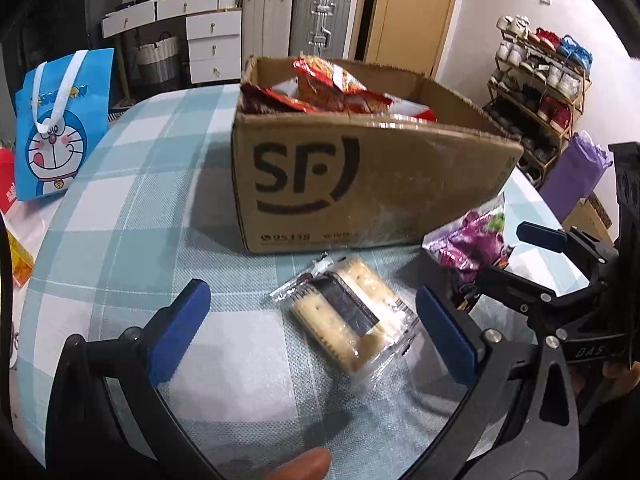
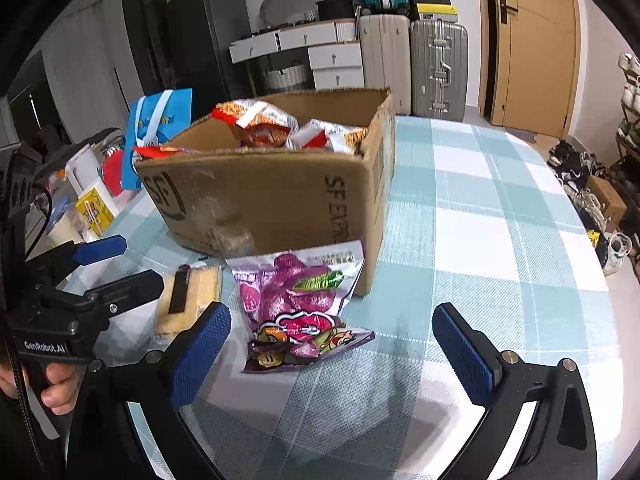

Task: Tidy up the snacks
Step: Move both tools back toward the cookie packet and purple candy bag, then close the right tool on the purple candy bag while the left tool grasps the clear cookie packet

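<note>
Pickup step: left gripper [image 1: 312, 320] agape over crackers [image 1: 346, 314], right gripper [image 2: 332, 344] agape over purple bag [image 2: 298, 300]. Next, probably: lower, clamp, lift into box [image 1: 360, 184].

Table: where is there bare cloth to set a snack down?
Free: the tablecloth right of the cardboard box, and the stretch left of the box toward the blue bag. Crowded: in front of the box, where the cracker pack and purple snack bag lie.

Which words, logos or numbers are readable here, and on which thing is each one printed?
"SF": cardboard box front.
"SF EXPR", cut off: box side.
"GenRobot.AI": left gripper body.
"DAS": right gripper body.
Small print on the purple snack bag and blue bag: unreadable.
</note>
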### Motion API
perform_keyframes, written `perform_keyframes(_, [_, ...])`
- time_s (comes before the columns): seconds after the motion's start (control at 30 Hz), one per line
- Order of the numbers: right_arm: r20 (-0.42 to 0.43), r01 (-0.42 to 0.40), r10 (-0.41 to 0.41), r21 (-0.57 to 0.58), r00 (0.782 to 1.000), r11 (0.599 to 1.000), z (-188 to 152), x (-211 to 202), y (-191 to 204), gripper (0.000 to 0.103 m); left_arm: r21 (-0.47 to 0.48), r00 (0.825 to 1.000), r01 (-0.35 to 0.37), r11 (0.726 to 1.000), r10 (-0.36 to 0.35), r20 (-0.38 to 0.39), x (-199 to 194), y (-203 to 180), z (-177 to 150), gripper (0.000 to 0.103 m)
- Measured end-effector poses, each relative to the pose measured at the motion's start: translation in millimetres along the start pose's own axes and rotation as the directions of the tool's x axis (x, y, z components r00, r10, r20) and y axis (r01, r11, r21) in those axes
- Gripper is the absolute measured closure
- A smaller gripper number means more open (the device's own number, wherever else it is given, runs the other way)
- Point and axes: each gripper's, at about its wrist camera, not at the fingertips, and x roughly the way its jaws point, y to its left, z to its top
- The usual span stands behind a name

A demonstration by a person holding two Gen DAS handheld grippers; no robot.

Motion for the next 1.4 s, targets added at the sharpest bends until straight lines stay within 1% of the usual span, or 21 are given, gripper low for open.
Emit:
perform_keyframes(0.13, [-0.022,-0.005,0.005,-0.001,1.000,1.000,-4,7,3,0.000,0.002,1.000,0.001,1.000,-0.001,-0.010,4,-1,0,0.001])
perform_keyframes(0.27, [-0.044,-0.018,0.018,0.004,0.999,1.000,-6,12,6,0.000,0.027,1.000,-0.018,0.999,0.018,-0.025,11,-6,-2,0.001])
perform_keyframes(0.33, [-0.043,-0.034,0.035,0.010,0.998,0.999,-7,13,6,0.001,0.030,0.999,-0.021,0.999,0.022,-0.032,12,-7,-3,0.001])
perform_keyframes(0.43, [-0.031,-0.015,0.015,0.004,0.999,1.000,-6,14,5,0.001,0.031,0.999,-0.020,0.999,0.021,-0.038,14,-6,-3,0.001])
perform_keyframes(0.47, [-0.033,-0.020,0.020,0.006,0.999,1.000,-6,15,6,0.001,0.034,0.999,-0.024,0.999,0.025,-0.036,13,-6,-4,0.001])
perform_keyframes(0.5, [-0.037,-0.029,0.029,0.008,0.999,1.000,-7,15,5,0.002,0.037,0.999,-0.027,0.999,0.028,-0.034,12,-7,-4,0.001])
perform_keyframes(0.63, [-0.060,-0.034,0.034,0.000,0.998,0.999,-9,22,7,0.017,0.046,0.999,-0.026,0.999,0.028,-0.042,14,-8,-7,0.001])
perform_keyframes(0.73, [-0.061,-0.036,0.036,0.004,0.997,0.999,-11,25,7,0.019,0.052,0.998,-0.032,0.998,0.034,-0.046,15,-9,-7,0.001])
perform_keyframes(0.8, [-0.061,-0.036,0.036,0.001,0.998,0.999,-12,25,7,0.022,0.051,0.999,-0.027,0.998,0.030,-0.045,15,-9,-7,0.001])
perform_keyframes(0.83, [-0.059,-0.036,0.036,0.000,0.998,0.999,-12,25,7,0.026,0.050,0.999,-0.027,0.998,0.029,-0.045,14,-9,-7,0.001])
perform_keyframes(0.87, [-0.055,-0.039,0.038,-0.003,0.998,0.999,-11,25,7,0.028,0.050,0.999,-0.026,0.998,0.028,-0.045,15,-9,-6,0.001])
perform_keyframes(1.03, [-0.043,-0.037,0.037,-0.010,0.998,0.999,-12,22,8,0.033,0.050,0.999,-0.020,0.999,0.023,-0.049,16,-7,-7,0.001])
perform_keyframes(1.1, [-0.035,-0.049,0.049,-0.010,0.998,0.999,-12,19,7,0.040,0.047,0.999,-0.017,0.999,0.019,-0.048,16,-6,-7,0.001])
perform_keyframes(1.17, [-0.029,-0.052,0.051,-0.013,0.998,0.999,-12,15,7,0.043,0.042,0.999,-0.010,0.999,0.013,-0.050,16,-6,-6,0.001])
perform_keyframes(1.23, [-0.014,-0.062,0.062,-0.016,0.998,0.998,-12,11,7,0.045,0.035,0.999,-0.002,0.999,0.004,-0.053,16,-5,-6,0.001])
perform_keyframes(1.4, [0.019,-0.071,0.071,-0.012,0.997,0.997,-10,-4,5,0.045,0.010,0.998,0.029,1.000,-0.028,-0.062,18,-2,-7,0.001])
